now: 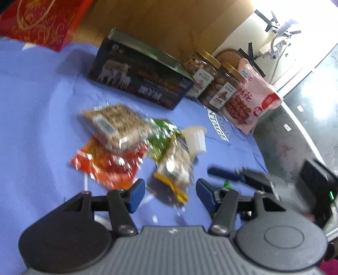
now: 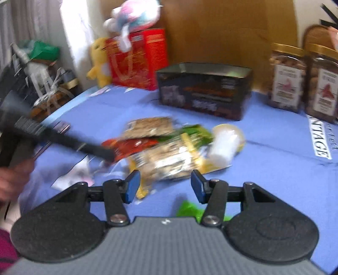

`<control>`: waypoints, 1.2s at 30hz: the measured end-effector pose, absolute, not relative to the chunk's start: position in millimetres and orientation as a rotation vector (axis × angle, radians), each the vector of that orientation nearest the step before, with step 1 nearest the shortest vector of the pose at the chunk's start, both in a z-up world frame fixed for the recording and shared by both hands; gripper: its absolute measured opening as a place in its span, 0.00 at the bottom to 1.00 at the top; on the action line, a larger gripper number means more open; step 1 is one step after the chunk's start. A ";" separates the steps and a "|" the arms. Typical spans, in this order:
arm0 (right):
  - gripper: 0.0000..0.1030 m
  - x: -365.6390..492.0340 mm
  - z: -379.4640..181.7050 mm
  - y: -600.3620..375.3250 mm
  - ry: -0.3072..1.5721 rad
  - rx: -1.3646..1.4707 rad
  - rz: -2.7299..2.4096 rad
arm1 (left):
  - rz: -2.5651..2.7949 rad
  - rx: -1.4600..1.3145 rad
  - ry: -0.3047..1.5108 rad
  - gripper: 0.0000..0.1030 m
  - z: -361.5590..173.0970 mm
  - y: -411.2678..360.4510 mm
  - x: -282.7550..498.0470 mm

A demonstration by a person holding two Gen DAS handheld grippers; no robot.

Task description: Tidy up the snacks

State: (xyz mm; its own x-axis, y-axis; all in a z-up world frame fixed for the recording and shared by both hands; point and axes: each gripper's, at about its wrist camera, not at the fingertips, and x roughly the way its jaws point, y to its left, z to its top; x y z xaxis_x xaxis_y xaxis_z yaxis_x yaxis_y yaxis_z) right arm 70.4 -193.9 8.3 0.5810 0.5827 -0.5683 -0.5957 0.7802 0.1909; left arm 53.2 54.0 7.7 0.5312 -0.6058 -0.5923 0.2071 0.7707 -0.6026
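A: On a blue cloth (image 1: 38, 110), a heap of snack packets lies mid-table. Left to right in the left wrist view: a red-orange packet (image 1: 105, 165) at the bottom of the heap, a clear grain-bar packet (image 1: 116, 124) lying on top of it, a green packet (image 1: 162, 135), a yellow-edged clear packet (image 1: 175, 169) nearest the camera, and a white jelly cup (image 1: 195, 139) tipped on its side at the heap's right edge.

B: And the tongs?

A: The left gripper (image 1: 170, 193) hangs just short of the yellow-edged packet, blue pads spread apart, nothing between them. The right gripper (image 2: 165, 186), seen from its own camera, is likewise spread and pinching nothing; the same packet (image 2: 169, 160) lies just beyond its tips. No earlier picture is on hand.

B: What stands behind the heap?

A: An open dark tin box (image 1: 139, 82) with animals printed on its side, well apart from the packets. To its right, two clear jars with gold lids (image 1: 200, 69) (image 1: 224, 88), touching or nearly so, then a pink bag (image 1: 253, 101) leaning beside them at the cloth's edge.

B: Anything else in the right wrist view?

A: At far left a hand (image 2: 12, 179) holds the other gripper's black arm across the cloth toward the heap. Behind stand a yellow plush toy (image 2: 99, 61), a red box (image 2: 145, 57) and, on top of it, a pink-and-white plush (image 2: 135, 14). A scrap of green (image 2: 188, 208) lies under the right gripper. Both views are blurred; print on the packets is unreadable.
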 end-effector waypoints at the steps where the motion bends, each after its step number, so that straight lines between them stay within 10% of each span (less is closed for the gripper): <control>1: 0.54 76.6 7.9 -198.0 0.659 0.001 0.697 | -0.519 -0.515 0.894 0.53 5.4 53.4 51.0; 15: 0.48 80.7 -1.3 -206.2 0.781 0.273 0.800 | -0.463 -0.533 0.903 0.47 -4.4 56.5 53.7; 29: 0.57 50.0 -5.4 -171.2 0.668 -0.201 0.769 | -0.466 -0.500 0.913 0.45 -4.8 52.6 56.6; 32: 0.21 44.7 -4.4 -159.9 0.651 -0.224 0.757 | -0.470 -0.462 0.904 0.38 -4.0 43.8 54.6; 36: 0.20 37.5 6.7 -160.6 0.611 -0.201 0.740 | -0.512 -0.441 0.838 0.33 19.1 46.7 49.7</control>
State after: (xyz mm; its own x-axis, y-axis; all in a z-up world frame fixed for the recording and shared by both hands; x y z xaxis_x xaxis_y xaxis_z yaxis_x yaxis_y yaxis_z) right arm 37.5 -160.6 6.7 0.5754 0.5700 -0.5865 -0.6834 0.7291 0.0381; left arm 49.7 46.7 19.1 0.5623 -0.5867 -0.5828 0.2514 0.7927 -0.5554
